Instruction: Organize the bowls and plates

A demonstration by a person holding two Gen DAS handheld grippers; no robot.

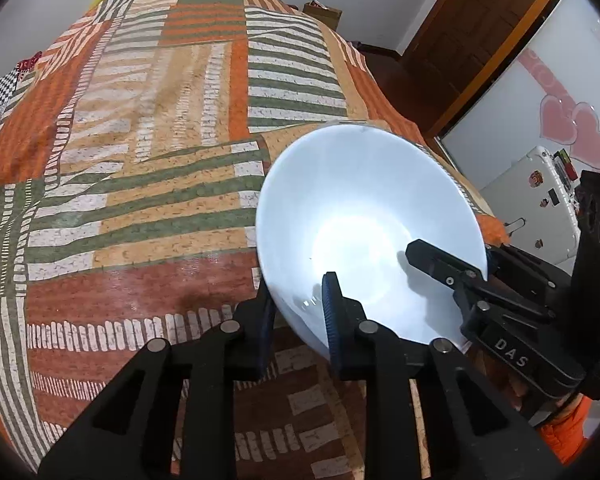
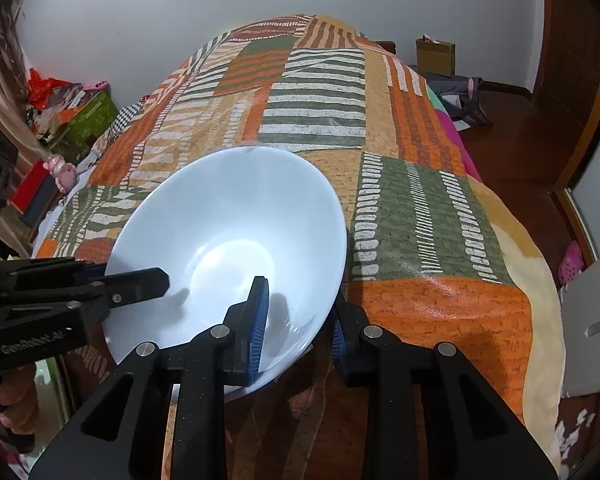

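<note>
A large white bowl point(image 1: 364, 216) is held tilted above the patterned tablecloth. My left gripper point(image 1: 298, 308) is shut on the bowl's near-left rim, one finger inside, one outside. My right gripper point(image 2: 298, 316) is shut on the bowl point(image 2: 236, 232) at its near-right rim, also one finger inside and one outside. The right gripper also shows in the left wrist view point(image 1: 452, 272), reaching over the rim from the right. The left gripper also shows in the right wrist view point(image 2: 140, 280), coming over the rim from the left.
The table point(image 1: 140, 160) carries an orange, green and cream striped cloth point(image 2: 420, 208). A white fridge with heart stickers point(image 1: 540, 128) stands at the right. Boxes and clutter point(image 2: 72, 116) lie by the wall at the left. A cardboard box point(image 2: 436, 56) sits beyond the table's far end.
</note>
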